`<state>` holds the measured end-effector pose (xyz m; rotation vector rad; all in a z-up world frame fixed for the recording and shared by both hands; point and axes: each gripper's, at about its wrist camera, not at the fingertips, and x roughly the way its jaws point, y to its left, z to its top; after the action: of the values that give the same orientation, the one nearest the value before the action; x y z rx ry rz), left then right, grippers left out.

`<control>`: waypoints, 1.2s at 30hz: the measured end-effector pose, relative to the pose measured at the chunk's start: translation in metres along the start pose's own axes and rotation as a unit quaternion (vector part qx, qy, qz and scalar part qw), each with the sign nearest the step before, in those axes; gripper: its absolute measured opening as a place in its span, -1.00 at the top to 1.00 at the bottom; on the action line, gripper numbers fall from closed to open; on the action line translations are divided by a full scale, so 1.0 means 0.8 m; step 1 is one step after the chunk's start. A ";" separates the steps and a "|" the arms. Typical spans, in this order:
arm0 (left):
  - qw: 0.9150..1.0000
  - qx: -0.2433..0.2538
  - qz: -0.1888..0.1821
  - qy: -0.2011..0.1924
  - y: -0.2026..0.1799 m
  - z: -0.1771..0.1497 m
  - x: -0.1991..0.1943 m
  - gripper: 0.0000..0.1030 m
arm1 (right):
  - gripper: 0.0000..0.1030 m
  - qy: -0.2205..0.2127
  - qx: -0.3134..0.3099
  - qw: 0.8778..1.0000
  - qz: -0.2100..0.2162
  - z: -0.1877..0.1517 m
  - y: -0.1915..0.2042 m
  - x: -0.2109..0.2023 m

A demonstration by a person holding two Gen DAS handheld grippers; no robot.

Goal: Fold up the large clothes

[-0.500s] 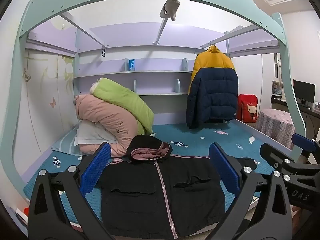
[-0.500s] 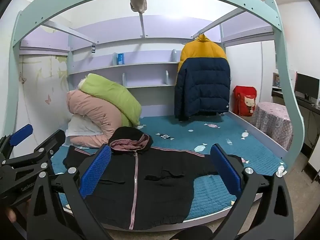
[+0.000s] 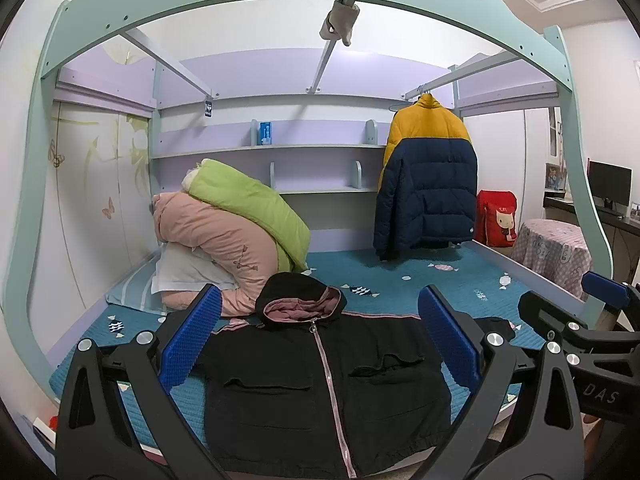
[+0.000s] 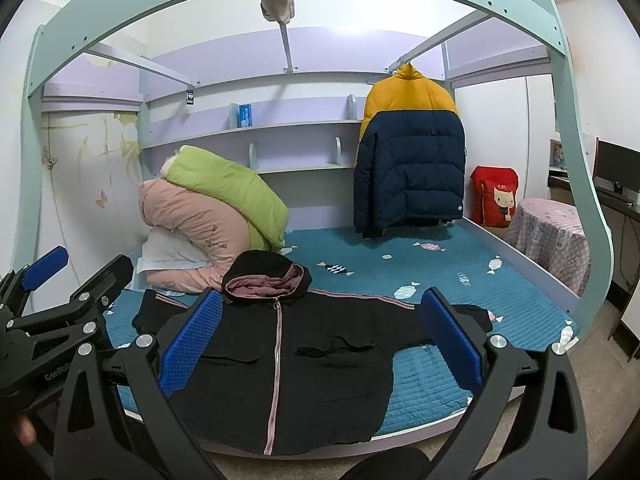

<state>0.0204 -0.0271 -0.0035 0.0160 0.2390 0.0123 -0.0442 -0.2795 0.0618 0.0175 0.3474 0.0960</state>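
Note:
A black hooded jacket (image 3: 320,384) with a pink zipper and pink hood lining lies flat, front up, sleeves spread, on the teal bed (image 3: 440,280). It also shows in the right wrist view (image 4: 288,376). My left gripper (image 3: 320,340) is open and empty, held in front of the jacket over the bed's near edge. My right gripper (image 4: 320,340) is open and empty, also in front of the jacket. Each gripper shows at the edge of the other's view: the right gripper (image 3: 600,320) on the right, the left gripper (image 4: 52,300) on the left.
Rolled pink and green quilts (image 3: 228,232) and a white pillow lie at the bed's back left. A yellow and navy puffer coat (image 3: 428,184) hangs at the back right. A red bag (image 3: 496,220) and a covered round table (image 3: 552,252) stand right of the bed.

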 end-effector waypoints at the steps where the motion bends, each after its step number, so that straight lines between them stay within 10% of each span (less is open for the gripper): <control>1: 1.000 0.000 0.000 0.000 0.000 0.000 0.000 -0.91 | -0.86 -0.001 -0.001 1.000 -0.001 0.000 -0.001 -0.001; 36: 1.000 0.001 0.002 -0.006 -0.002 0.009 -0.006 -0.91 | -0.86 0.009 -0.033 0.999 -0.020 0.007 0.007 -0.007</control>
<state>0.0175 -0.0293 0.0049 0.0192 0.2265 0.0155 -0.0480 -0.2746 0.0688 -0.0547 0.3617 0.0687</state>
